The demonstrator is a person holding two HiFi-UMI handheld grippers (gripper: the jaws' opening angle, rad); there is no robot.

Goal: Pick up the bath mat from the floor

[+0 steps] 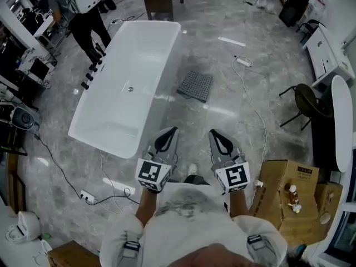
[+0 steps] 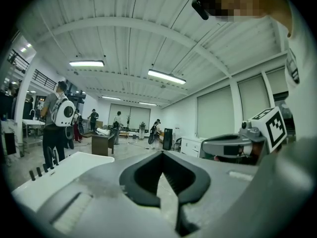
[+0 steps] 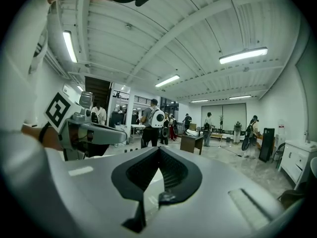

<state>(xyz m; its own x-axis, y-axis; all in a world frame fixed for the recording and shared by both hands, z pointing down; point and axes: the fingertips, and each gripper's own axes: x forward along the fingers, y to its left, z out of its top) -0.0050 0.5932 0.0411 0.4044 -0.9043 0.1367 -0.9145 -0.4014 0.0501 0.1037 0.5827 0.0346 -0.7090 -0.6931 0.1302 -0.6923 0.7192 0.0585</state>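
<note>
1. Left tongs: lower centre of frame, jaws together, nothing between them.
2. Right tongs: just beside my left, jaws likewise together and empty.
3. Bath mat: dark grey, studded, flat on the floor at frame centre, near the right flank of the white bathtub.
4. Bearing: the mat lies straight up-frame from both tongs, well apart and roughly midway between their lines, so neither hand is clearly nearer.
5. Axis: it looks near-square, its edges running roughly with the tub's side.
</note>
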